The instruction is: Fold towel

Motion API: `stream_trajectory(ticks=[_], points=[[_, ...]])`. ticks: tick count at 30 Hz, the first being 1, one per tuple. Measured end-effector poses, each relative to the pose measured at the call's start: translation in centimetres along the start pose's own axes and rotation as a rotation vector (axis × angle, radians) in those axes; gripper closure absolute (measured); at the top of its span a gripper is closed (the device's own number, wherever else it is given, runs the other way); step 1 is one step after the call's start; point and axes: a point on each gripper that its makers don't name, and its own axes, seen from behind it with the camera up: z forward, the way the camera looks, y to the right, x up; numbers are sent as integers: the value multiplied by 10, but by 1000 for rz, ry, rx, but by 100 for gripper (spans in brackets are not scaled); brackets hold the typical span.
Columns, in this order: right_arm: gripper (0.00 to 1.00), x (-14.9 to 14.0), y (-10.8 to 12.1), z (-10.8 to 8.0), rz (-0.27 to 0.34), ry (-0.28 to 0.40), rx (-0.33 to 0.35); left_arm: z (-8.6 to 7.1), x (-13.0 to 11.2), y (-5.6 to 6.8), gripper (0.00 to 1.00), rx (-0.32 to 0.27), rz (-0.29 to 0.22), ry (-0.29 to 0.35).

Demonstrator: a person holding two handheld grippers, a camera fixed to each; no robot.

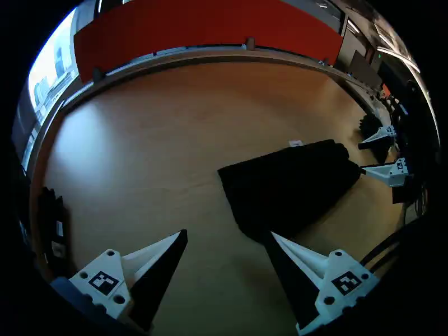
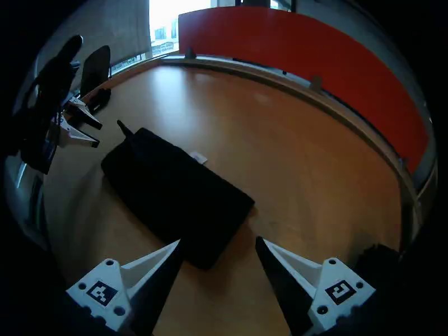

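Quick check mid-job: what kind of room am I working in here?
Most likely an office or meeting room: a big wooden table, a red divider panel along its far edge, and a window looking out on buildings.

The black towel (image 1: 291,185) is folded into a long, thick shape and lies flat on the wooden table (image 1: 157,140).
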Motion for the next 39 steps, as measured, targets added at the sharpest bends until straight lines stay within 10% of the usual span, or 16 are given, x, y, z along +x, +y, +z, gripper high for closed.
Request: stream_trajectory(ticks=[25,39], points=[[8,-26,-17,-5,-20,-16,40,-24,-61,12,0,10,-78,-28],[31,-35,-17,0,-45,-39,60,-39,-81,11,0,31,-114,-32]])
